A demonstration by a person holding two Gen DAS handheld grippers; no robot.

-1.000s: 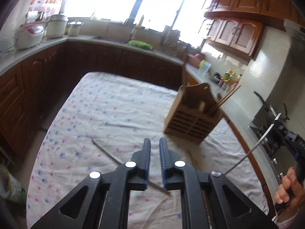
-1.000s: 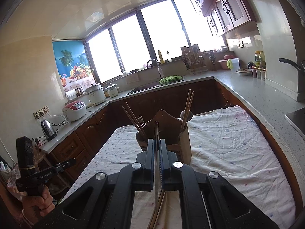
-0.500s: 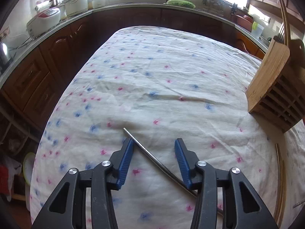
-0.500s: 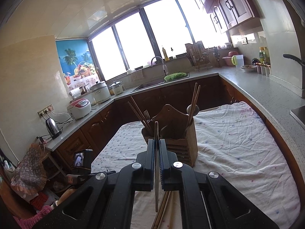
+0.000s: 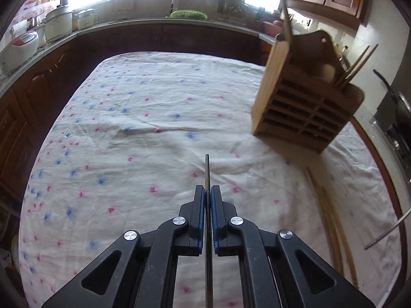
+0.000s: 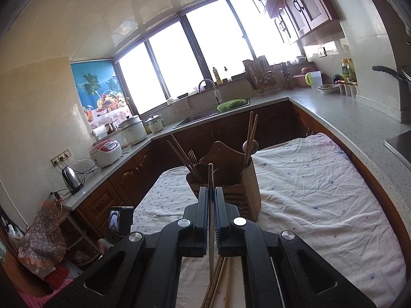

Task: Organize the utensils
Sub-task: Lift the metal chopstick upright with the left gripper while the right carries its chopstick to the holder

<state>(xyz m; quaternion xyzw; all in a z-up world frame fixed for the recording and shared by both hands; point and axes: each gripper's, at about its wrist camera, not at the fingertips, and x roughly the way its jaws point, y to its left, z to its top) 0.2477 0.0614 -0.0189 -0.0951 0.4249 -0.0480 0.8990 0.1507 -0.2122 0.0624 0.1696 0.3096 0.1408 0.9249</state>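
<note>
Between left tool [image 5: 208,192] fingers, a metal chopstick [image 5: 207,169]; bare tablecloth [image 5: 143,118] ahead.

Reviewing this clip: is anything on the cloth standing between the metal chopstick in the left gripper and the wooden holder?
Nothing visible does. The left gripper is shut on the metal chopstick, and only bare floral tablecloth lies between it and the wooden utensil holder ahead to the right. Loose wooden chopsticks lie off to the right.

text: none legible | labels: none legible | numbers: none legible
</note>
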